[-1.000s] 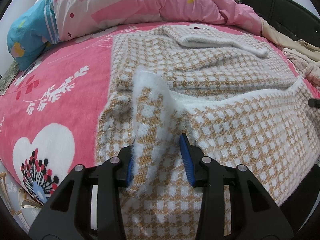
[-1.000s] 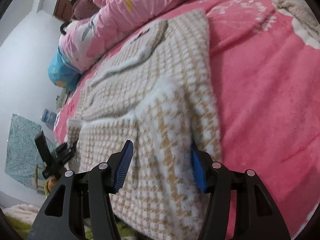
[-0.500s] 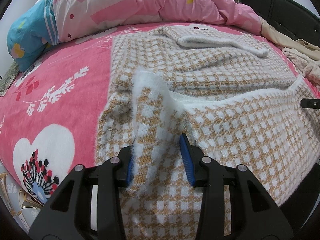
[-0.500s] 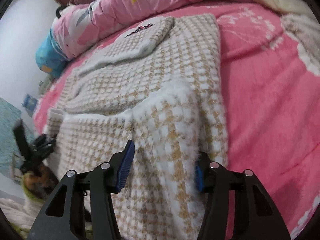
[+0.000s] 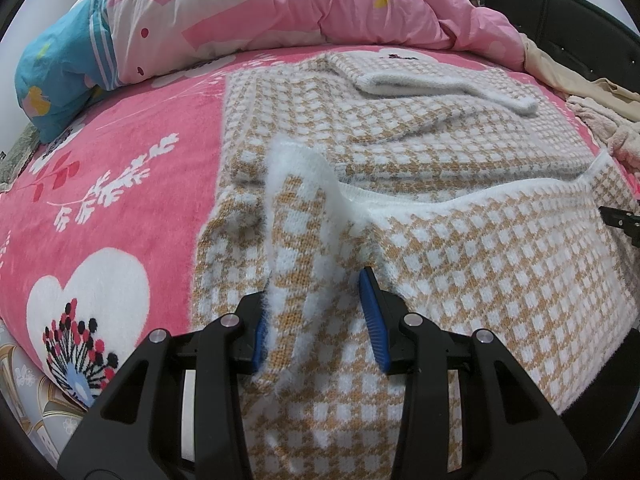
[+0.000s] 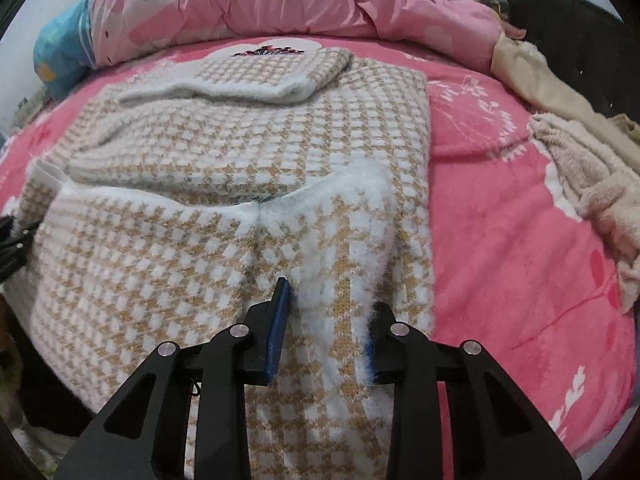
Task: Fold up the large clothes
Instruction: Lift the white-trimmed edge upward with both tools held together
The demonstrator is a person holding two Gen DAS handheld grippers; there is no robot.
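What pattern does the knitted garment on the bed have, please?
The sweater has a tan-and-white houndstooth check with fluffy white edging, clearest in the left wrist view.

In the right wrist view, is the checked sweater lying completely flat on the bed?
No, the checked sweater has its near hem folded up over itself.

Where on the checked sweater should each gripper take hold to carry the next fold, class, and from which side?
Grip the checked sweater at its two near corners, coming from the bed's near edge. The fluffy hem stands up in ridges there, one between the left gripper fingers, one in the closing right gripper.
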